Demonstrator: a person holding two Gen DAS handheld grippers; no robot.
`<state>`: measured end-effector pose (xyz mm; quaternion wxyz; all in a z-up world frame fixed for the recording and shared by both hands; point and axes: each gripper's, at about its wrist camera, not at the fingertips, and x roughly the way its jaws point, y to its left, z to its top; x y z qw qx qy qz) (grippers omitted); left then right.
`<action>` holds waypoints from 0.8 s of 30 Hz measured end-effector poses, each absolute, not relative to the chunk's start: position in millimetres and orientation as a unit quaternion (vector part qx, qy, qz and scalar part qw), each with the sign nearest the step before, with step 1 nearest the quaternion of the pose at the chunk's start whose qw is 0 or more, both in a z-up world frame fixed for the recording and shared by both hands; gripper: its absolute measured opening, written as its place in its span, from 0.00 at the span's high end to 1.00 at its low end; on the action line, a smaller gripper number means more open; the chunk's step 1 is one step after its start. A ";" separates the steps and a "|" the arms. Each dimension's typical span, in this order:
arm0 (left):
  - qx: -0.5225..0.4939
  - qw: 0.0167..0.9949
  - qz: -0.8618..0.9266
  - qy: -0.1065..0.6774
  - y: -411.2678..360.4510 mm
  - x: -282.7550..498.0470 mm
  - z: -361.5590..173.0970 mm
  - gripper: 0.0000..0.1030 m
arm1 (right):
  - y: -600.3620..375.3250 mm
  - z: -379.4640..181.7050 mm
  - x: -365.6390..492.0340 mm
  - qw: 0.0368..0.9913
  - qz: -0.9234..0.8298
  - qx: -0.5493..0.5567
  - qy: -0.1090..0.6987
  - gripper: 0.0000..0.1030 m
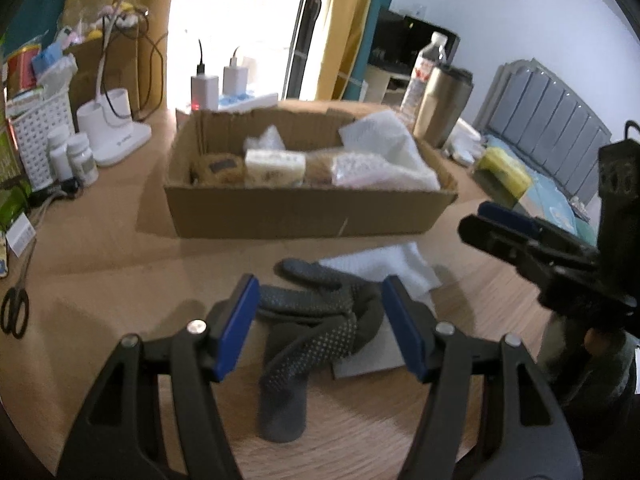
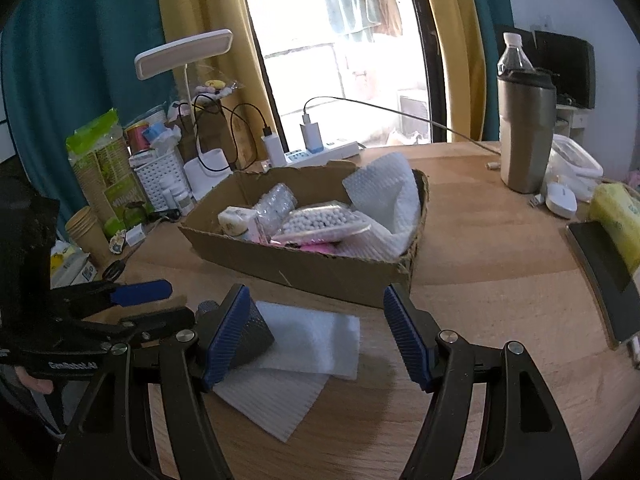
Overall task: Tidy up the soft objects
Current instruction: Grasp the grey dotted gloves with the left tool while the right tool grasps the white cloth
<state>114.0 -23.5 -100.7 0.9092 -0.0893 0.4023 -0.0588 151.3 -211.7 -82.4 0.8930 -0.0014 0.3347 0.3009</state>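
Note:
Grey dotted socks (image 1: 304, 344) lie tangled on the wooden table, partly on white foam sheets (image 1: 384, 264). My left gripper (image 1: 322, 320) is open just above them, a blue pad on each side, neither pressing. In the right wrist view my right gripper (image 2: 316, 332) hangs open over the foam sheets (image 2: 320, 344), and one sock end (image 2: 256, 336) shows behind its left finger. Each gripper appears in the other's view: the right one (image 1: 478, 220) at the right, the left one (image 2: 176, 302) at the left. Behind stands an open cardboard box (image 1: 296, 216) holding foam, a bead bag (image 2: 320, 220), a tissue pack and bubble wrap.
Scissors (image 1: 16, 312) lie at the table's left edge. A lamp base (image 1: 116, 132), pill bottles, a white basket and a power strip (image 2: 320, 152) crowd the back left. A steel tumbler (image 2: 526, 136), a water bottle, a yellow tissue pack (image 2: 616, 216) and a dark pad (image 2: 604, 280) sit on the right.

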 end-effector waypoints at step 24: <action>-0.101 0.889 -0.089 0.438 -40.9 109.8 -133.7 0.70 | -216.1 -102.2 162.0 0.882 0.299 0.003 0.364 0.30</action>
